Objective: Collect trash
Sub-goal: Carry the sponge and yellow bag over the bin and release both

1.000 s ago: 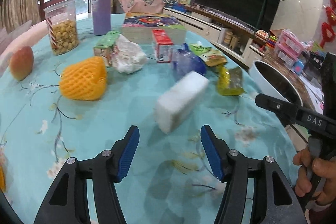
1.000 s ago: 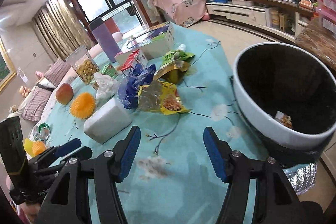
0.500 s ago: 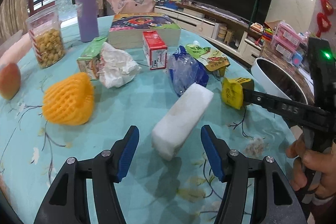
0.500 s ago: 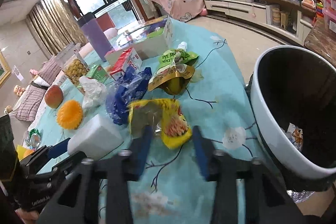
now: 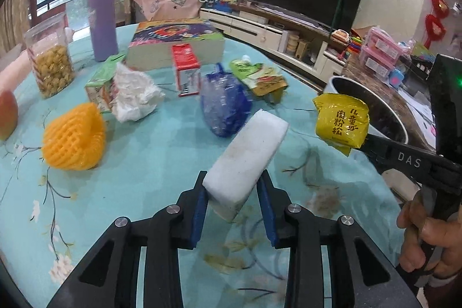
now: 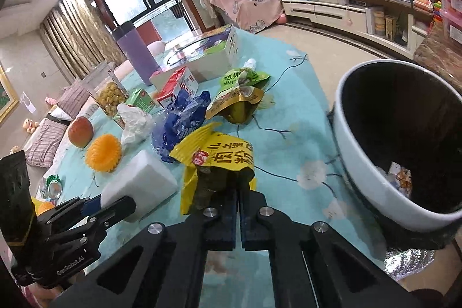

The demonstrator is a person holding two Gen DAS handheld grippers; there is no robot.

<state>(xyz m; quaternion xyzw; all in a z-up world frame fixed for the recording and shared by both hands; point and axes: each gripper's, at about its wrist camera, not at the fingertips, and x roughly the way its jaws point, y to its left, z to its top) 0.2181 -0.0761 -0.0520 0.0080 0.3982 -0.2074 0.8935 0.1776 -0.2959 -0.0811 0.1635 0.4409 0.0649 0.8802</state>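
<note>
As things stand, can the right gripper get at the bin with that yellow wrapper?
Probably yes. The right gripper is shut on the yellow wrapper, held off the table, and the bin stands open-mouthed just to its right with nothing between them.

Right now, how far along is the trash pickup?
Done: a few scraps already lie in the bin.
In hand: the right gripper is shut on the yellow wrapper, lifted beside the bin. The left gripper has its jaws closing around the white foam block.
Left: blue plastic bag, crumpled tissue, green and gold pouches, orange foam net.
</note>
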